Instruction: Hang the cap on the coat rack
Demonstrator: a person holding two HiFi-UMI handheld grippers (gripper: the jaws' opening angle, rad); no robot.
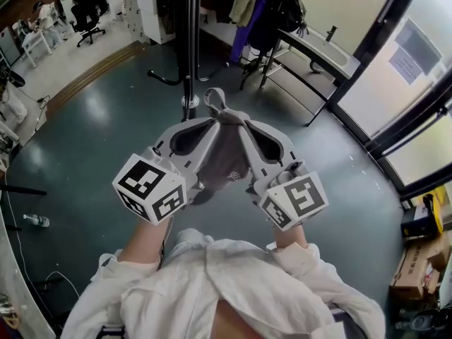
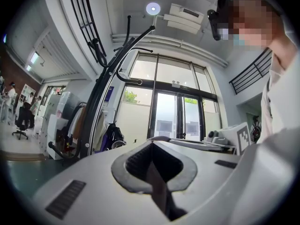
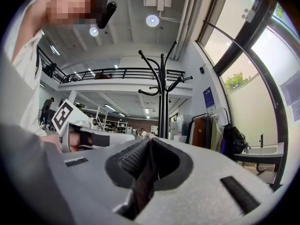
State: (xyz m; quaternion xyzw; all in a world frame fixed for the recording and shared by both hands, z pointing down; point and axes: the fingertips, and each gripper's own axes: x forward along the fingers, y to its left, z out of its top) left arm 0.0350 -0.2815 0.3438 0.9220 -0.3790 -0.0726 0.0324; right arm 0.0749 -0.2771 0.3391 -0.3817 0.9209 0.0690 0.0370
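Observation:
A grey-brown cap [image 1: 226, 157] hangs between my two grippers at chest height, its back strap loop [image 1: 215, 102] sticking up toward the rack. My left gripper [image 1: 210, 126] is shut on the cap's left side, and its fabric [image 2: 159, 186] shows pinched in the jaws of the left gripper [image 2: 152, 146]. My right gripper [image 1: 244, 124] is shut on the other side, with cloth [image 3: 143, 182] caught in the jaws of the right gripper [image 3: 150, 142]. The black coat rack [image 1: 191, 48] stands just beyond the cap. Its curved hooks [image 2: 133, 36] rise overhead, and the rack's hooks [image 3: 161, 86] also show ahead.
A clothes rail with hanging garments and a black backpack [image 1: 265, 9] stands behind the rack. Glass doors [image 1: 417, 97] run along the right. Cardboard boxes [image 1: 417, 267] sit at the right edge, a water bottle [image 1: 35, 220] lies on the floor at left.

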